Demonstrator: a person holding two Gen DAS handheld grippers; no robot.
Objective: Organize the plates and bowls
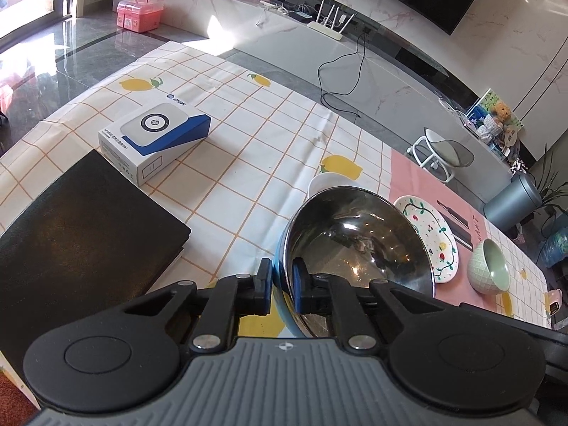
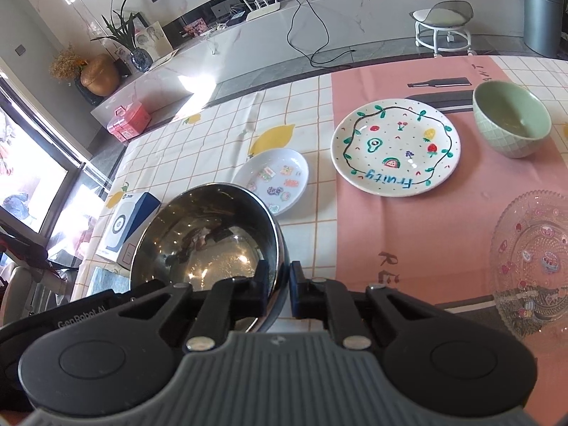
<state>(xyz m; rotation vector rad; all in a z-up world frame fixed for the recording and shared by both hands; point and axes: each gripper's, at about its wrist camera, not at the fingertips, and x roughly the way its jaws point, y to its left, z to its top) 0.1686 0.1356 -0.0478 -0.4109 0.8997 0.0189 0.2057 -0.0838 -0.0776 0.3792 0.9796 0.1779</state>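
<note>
A steel bowl (image 1: 358, 238) is gripped on its rim by both tools at once: the left tool (image 1: 283, 285) is clamped on the near edge, with one finger outside the blue outer wall and one inside, and the right tool (image 2: 279, 284) is clamped on the rim at the bowl's (image 2: 206, 234) right side, one finger in and one out. The bowl is seen tilted in both views; whether it rests on the table (image 1: 248, 149) or is lifted cannot be told. Just beyond it a small white dish (image 2: 275, 177) with coloured stickers lies on the lemon-patterned cloth, and only its edge (image 1: 321, 181) shows past the bowl in the left view. On the pink mat (image 2: 355, 230) a white plate (image 2: 396, 147) painted with fruit and the word "Fruity" is laid flat, also visible in the left view (image 1: 431, 241). A green bowl (image 2: 511, 122) stands upright to the right of that plate, near it but apart (image 1: 490, 266). A clear glass plate (image 2: 532, 262) with small pictures is seen at the right edge. A white and blue box (image 1: 154, 138) and a black folder (image 1: 81, 227) lie to the left of the steel bowl.
</note>
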